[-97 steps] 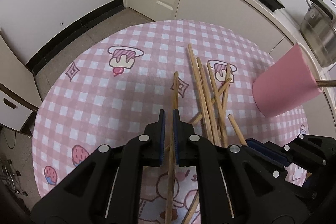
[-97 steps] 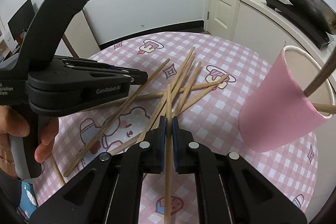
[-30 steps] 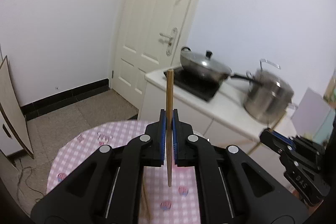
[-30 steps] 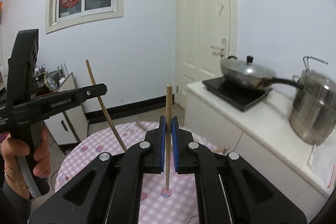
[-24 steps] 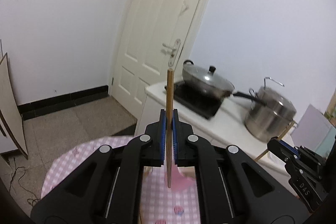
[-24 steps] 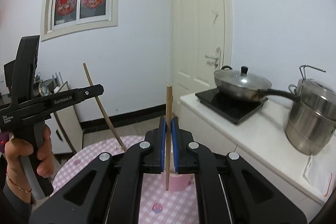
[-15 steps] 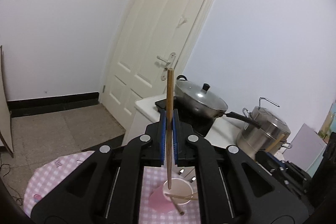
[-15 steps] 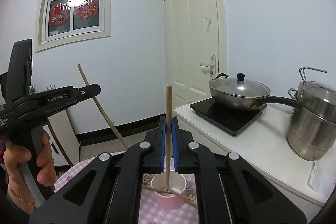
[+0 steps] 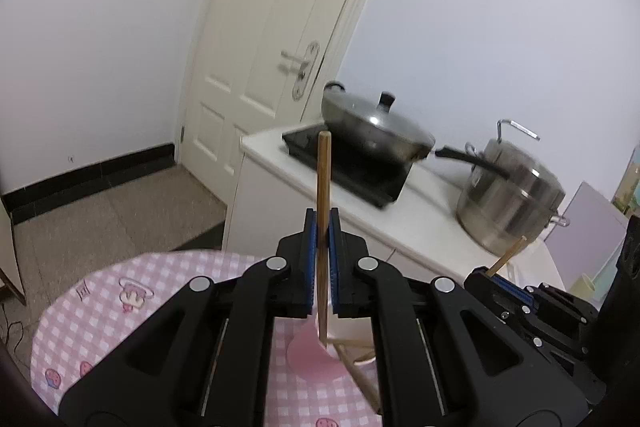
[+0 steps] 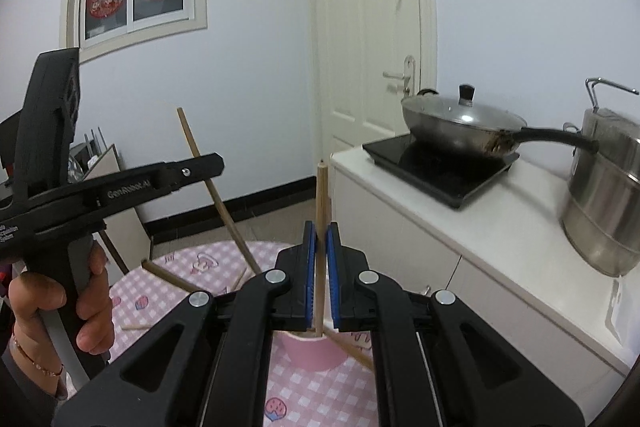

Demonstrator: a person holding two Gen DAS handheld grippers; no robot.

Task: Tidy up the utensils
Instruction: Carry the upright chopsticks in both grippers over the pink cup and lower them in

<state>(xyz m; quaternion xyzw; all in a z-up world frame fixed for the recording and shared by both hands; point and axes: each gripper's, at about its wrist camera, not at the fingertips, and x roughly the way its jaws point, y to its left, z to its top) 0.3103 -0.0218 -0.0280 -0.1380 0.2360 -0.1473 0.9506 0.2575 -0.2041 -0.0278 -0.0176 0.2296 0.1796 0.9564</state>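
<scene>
My left gripper [image 9: 320,227] is shut on a wooden chopstick [image 9: 323,187] held upright, its lower tip over the mouth of the pink cup [image 9: 308,349] on the checked table. My right gripper [image 10: 319,235] is shut on another upright chopstick [image 10: 320,203], whose lower end hangs at the rim of the same pink cup [image 10: 316,355]. Chopsticks lean out of the cup. In the right wrist view the left gripper [image 10: 216,161] shows at the left with its chopstick [image 10: 212,191] slanting down. The right gripper [image 9: 486,275] appears at the lower right of the left wrist view.
The round table [image 9: 96,311] has a pink checked cloth. Loose chopsticks [image 10: 168,277] lie on it to the left. Behind stands a white counter [image 10: 500,243] with a cooktop, a lidded wok [image 10: 460,125] and a steel pot [image 10: 604,203]. A hand [image 10: 84,303] grips the left tool.
Both grippers have moved forward and down toward the pink cup, which now sits under the chopstick tips. Each still holds its chopstick upright.
</scene>
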